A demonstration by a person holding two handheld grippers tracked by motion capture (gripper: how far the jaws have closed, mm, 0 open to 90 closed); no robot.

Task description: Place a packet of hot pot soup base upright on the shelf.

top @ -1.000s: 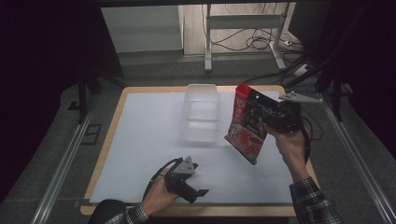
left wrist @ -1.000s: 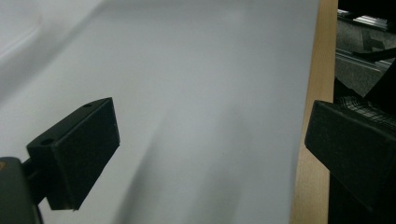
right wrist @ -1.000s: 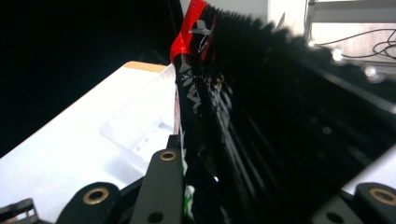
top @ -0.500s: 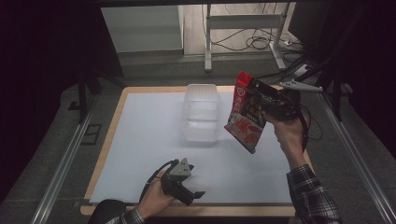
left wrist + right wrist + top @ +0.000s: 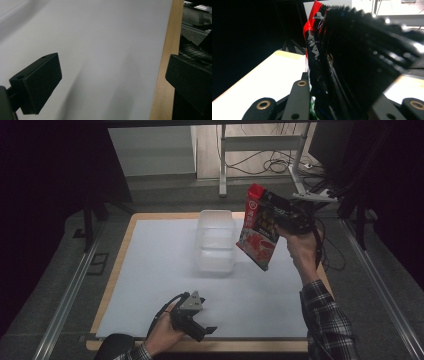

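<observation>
A red and black snack bag hangs in the air above the right half of the table, tilted, with my right gripper shut on its upper right edge. In the right gripper view the bag stands edge-on between the jaws, blurred. A clear plastic container stands at the table's middle, just left of the bag. My left gripper rests low at the front edge of the white mat, open, with nothing between its jaws. The left gripper view looks across the bare mat with both jaws far apart.
The wooden table edge runs along the mat's right side in the left gripper view. Metal rails flank the table. A desk frame and cables lie beyond the far edge. A plaid sleeve reaches in from the bottom right.
My right gripper has lifted the bag higher and a little farther back. The left gripper has slid slightly toward the front edge.
</observation>
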